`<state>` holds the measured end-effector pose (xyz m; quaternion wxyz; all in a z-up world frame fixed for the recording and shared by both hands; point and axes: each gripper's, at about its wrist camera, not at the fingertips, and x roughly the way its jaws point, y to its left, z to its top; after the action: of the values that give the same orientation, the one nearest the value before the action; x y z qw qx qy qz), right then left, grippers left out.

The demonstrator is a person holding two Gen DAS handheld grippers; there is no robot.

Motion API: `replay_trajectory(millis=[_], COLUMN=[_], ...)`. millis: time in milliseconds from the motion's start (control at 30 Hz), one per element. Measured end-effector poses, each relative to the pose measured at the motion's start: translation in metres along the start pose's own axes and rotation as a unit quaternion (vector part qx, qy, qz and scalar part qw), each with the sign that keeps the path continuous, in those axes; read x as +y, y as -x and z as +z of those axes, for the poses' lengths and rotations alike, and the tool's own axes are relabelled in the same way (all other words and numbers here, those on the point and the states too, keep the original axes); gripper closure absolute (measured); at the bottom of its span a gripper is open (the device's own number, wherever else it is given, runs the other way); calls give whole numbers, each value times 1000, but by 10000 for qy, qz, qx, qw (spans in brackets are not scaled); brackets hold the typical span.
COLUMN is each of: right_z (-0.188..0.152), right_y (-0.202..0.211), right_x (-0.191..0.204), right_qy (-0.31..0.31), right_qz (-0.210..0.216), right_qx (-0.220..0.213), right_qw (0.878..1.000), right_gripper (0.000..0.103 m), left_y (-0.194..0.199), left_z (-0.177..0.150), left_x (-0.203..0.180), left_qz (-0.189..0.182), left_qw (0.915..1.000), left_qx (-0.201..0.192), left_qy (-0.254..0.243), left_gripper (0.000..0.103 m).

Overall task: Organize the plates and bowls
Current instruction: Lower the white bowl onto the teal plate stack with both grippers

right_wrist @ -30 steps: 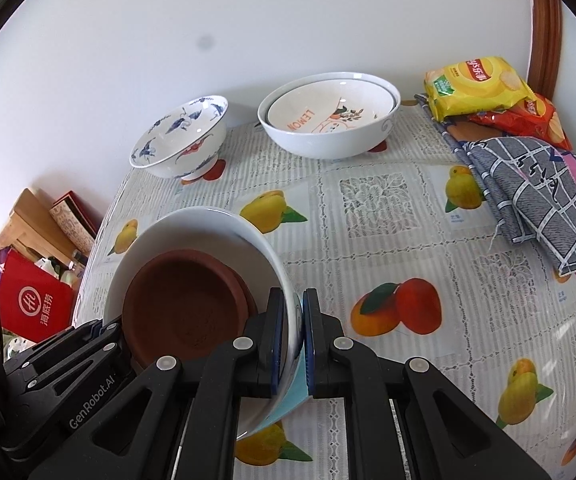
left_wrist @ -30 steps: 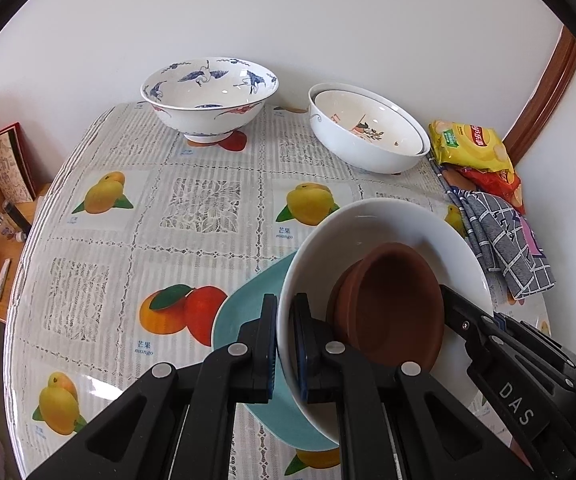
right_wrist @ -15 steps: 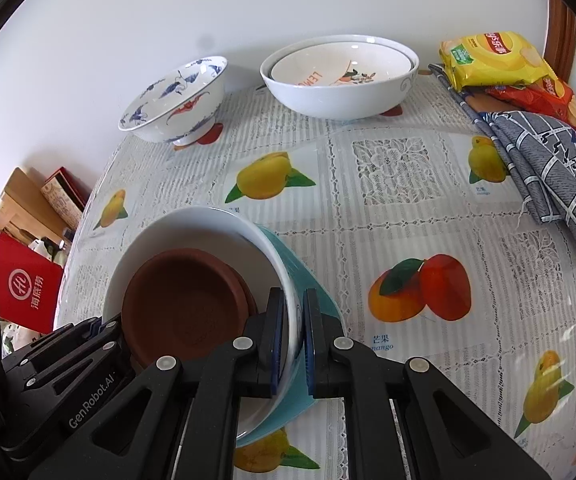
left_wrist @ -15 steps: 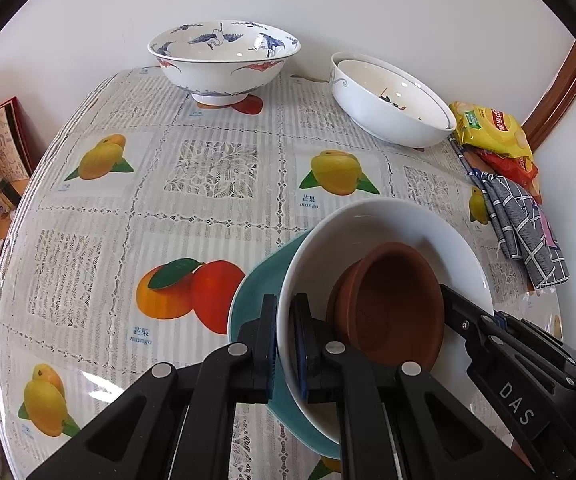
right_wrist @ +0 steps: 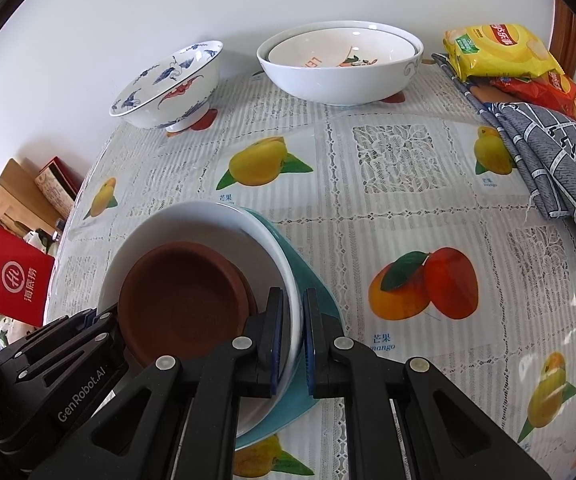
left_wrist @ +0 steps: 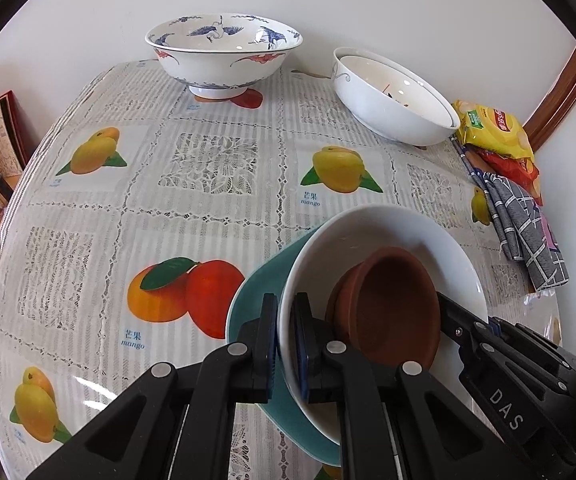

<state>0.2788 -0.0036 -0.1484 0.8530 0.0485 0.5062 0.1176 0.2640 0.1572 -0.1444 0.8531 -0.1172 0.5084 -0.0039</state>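
The left gripper is clamping the near-left rim of the glossy white ceramic plate, its jaws standing nearly closed with one pad inside the rim and one outside. The right gripper is pinching the opposite rim of the same plate in the same way, jaws nearly closed. The plate is sitting between the two grippers, stacked on a teal ceramic plate and carrying brown terracotta saucers. The stack is lying over the fruit-printed plastic tablecloth; whether it is resting on the cloth is not determinable. The teal plate is showing only as a crescent, the rest being hidden under the white plate. Well beyond the grippers, a blue-and-white crane-patterned porcelain bowl and a nested pair of white bowls are standing near the wall.
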Motion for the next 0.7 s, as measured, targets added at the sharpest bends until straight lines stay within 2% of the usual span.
replay_trajectory(millis=[133, 267, 467, 700], right_z=[1, 1, 2, -5], right_y=[0, -1, 11, 20], right_x=[1, -1, 2, 3], right_qy=[25, 38, 200, 298], right_qz=[-26, 26, -99, -54], right_qx=[20, 54, -123, -108], right_qw=[10000, 10000, 9997, 9995], right_gripper=[93, 93, 92, 92], left_y=[0, 0, 1, 16], left_z=[0, 1, 0, -6], left_x=[1, 1, 2, 2], left_qz=[-28, 10, 115, 206], left_qw=[10000, 10000, 9999, 9998], left_qx=[19, 51, 95, 21], left_qy=[26, 10, 4, -9], left_gripper=[94, 90, 85, 80])
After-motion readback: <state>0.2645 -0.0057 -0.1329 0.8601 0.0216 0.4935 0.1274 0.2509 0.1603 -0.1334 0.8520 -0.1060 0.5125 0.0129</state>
